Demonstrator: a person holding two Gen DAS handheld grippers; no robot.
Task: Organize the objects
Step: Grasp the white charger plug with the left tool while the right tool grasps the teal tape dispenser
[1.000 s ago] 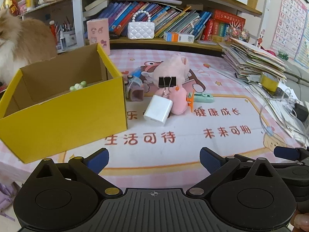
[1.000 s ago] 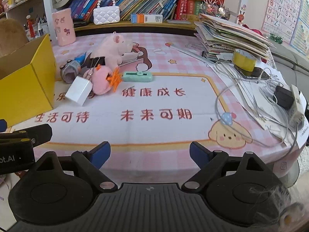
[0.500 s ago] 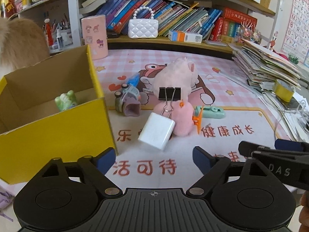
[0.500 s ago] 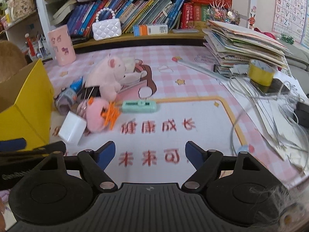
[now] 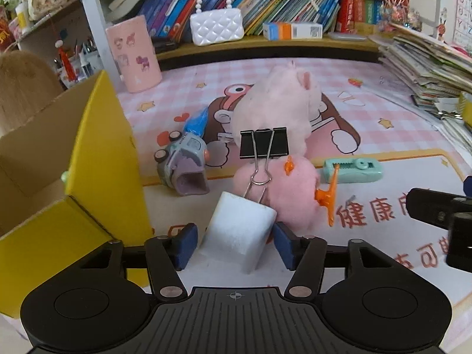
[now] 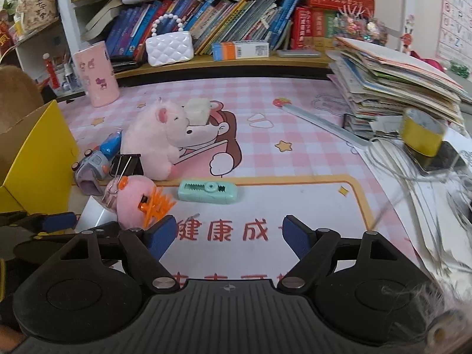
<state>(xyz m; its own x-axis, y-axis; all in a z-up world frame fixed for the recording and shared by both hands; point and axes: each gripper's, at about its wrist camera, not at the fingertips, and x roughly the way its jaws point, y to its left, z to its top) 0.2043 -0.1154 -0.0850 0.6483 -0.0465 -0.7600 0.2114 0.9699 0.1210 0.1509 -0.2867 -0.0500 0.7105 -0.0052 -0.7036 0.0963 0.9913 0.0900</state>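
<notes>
The small white hard-plastic charger block (image 5: pixel 239 233), lying on the desk near the yellow cardboard box (image 5: pixel 97 177), looks light, rigid and slick, so the left hand-held gripper (image 5: pixel 231 246), jaws apart astride it, should squeeze its flat sides.

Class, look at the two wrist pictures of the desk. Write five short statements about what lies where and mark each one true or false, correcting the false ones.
1. The white charger sits between the open left tongs. True.
2. The right tongs grip the green tape dispenser. False: they are open and empty.
3. The black binder clip stands in front of the pink plush pig. True.
4. The yellow box lies right of the toy car. False: left.
5. The white handbag lies on the desk mat. False: on the shelf.
</notes>
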